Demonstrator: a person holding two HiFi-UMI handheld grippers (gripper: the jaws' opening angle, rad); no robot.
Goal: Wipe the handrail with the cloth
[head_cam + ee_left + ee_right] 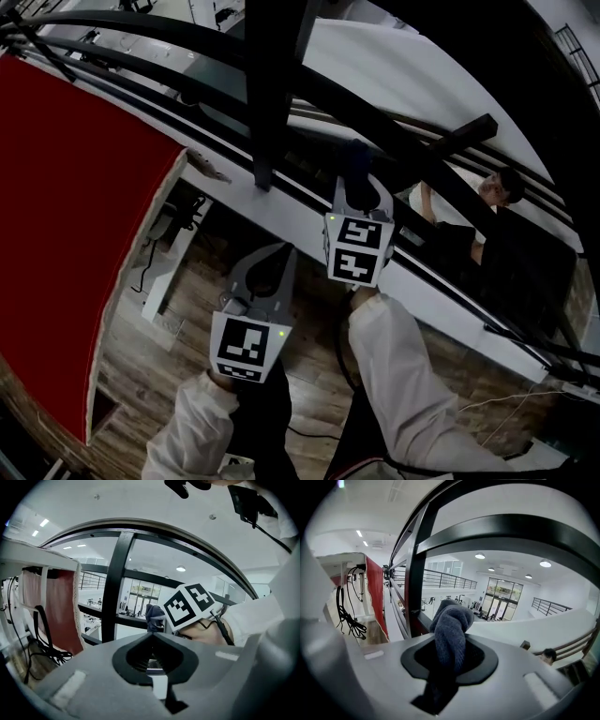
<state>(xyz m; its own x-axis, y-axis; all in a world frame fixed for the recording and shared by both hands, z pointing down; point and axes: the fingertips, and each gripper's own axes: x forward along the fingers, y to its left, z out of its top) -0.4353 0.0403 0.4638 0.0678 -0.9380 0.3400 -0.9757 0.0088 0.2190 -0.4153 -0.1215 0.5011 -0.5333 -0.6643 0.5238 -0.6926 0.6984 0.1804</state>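
Right gripper view: cloth in right claw

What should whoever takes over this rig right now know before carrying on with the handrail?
Right gripper: shut on the grey-blue cloth, whose bunched end sticks out past the jaws.
Left gripper: shut, empty.
Handrail: black, curving just above the cloth; contact cannot be confirmed.
Done: cloth in grip and up at the rail. How much is wiped does not show.
Left: press the cloth on the rail and wipe along it.
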